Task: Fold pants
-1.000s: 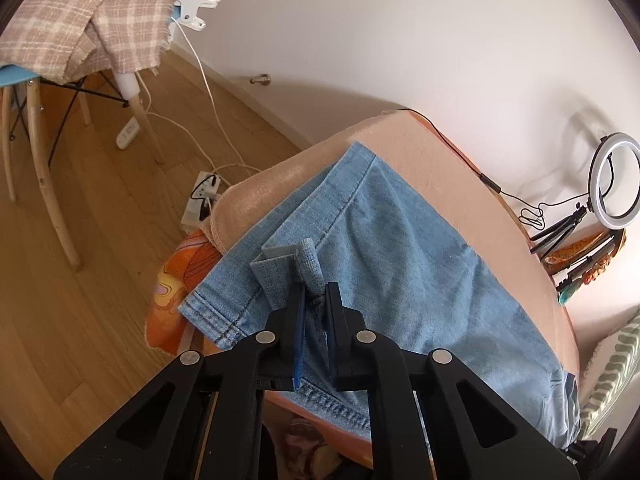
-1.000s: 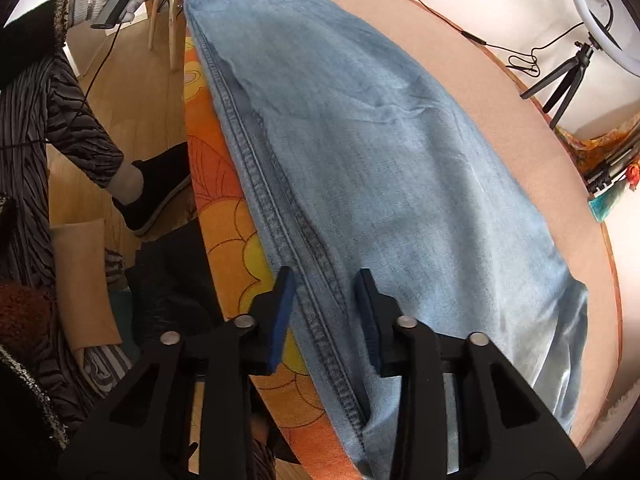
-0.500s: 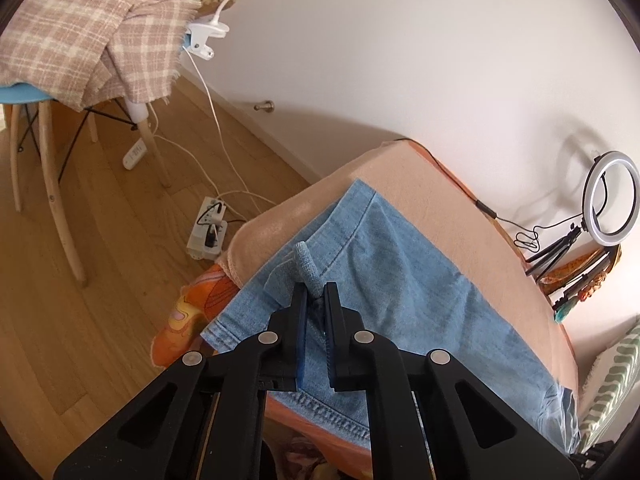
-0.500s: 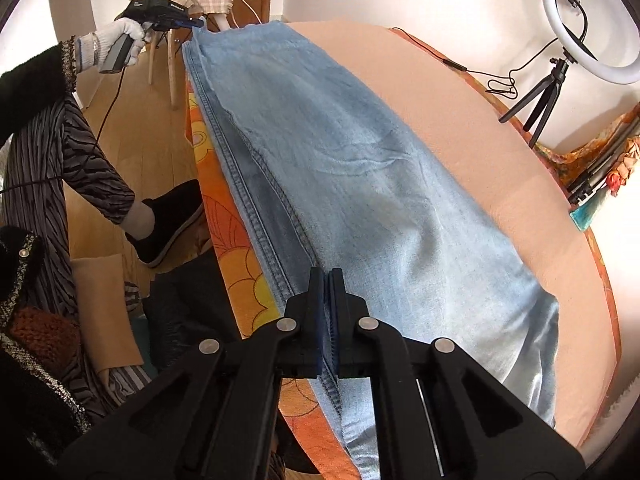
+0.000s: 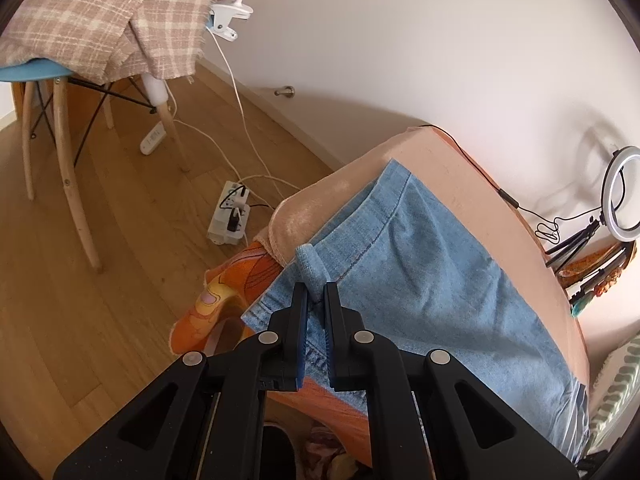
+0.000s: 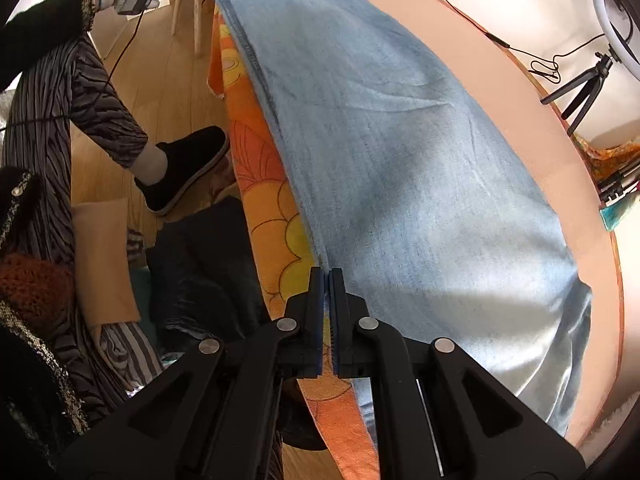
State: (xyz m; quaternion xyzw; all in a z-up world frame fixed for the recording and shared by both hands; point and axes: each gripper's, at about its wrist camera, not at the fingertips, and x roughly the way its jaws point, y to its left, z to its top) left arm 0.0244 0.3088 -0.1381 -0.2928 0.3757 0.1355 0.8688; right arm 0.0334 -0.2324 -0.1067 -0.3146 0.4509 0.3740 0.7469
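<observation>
the blue denim pants (image 6: 400,152) lie stretched lengthwise on the peach-covered table (image 6: 520,92), their near edge at the table's 9 o'clock side above an orange floral cloth (image 6: 272,200). the right gripper (image 6: 328,276) is pinched tight on that edge seam. the left gripper (image 5: 315,292) clamps a bunched fold of the pants' hem end. a ring light (image 5: 622,196) stands at 3 o'clock.

Pants' (image 6: 400,160) near end cut off below; ring light (image 6: 616,12) cropped at edge

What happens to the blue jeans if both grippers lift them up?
The light blue denim jeans would probably sag in the middle, since they lie limp and wrinkled. The left gripper bunches cloth easily, so they're floppy. They probably won't slip.
</observation>
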